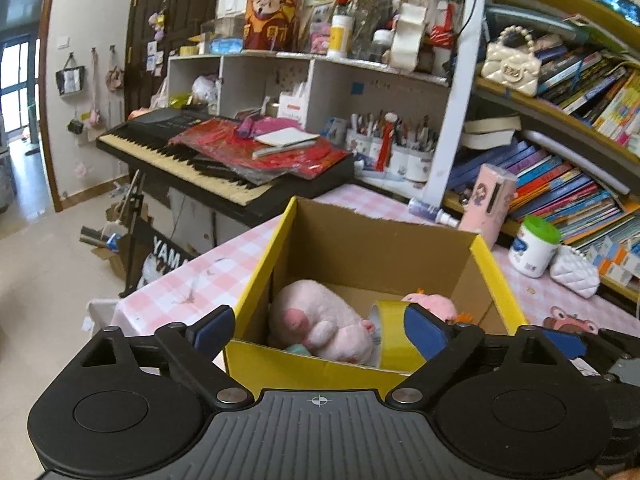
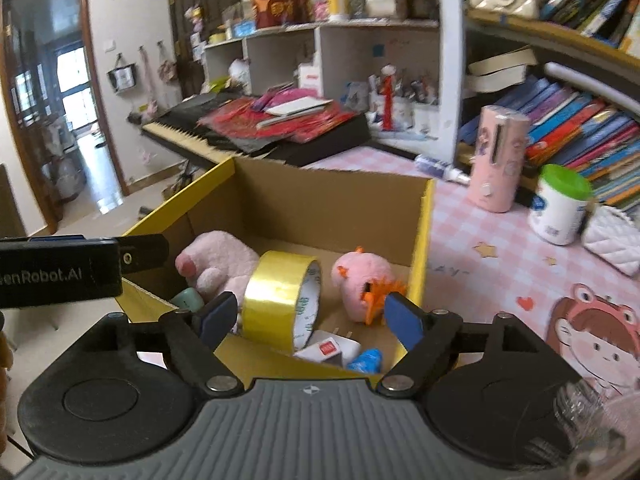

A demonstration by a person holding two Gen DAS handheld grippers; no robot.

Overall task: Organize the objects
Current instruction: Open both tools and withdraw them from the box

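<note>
Tabletop [image 2: 500, 240], pink check: carries open box [image 1: 360, 240]. Inside the box: pink plush [image 1: 320, 324] at left, yellow tape roll [image 2: 280, 300] upright at centre, touching the plush, small pink plush [image 2: 364, 280] at right. Left claw [image 1: 320, 328] and right claw [image 2: 316, 316] both gape over the box's near rim, gripping nothing.

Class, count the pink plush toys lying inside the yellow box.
2: a large plush at the box's left, a small one at its right beside the tape. Others may be hidden.
</note>
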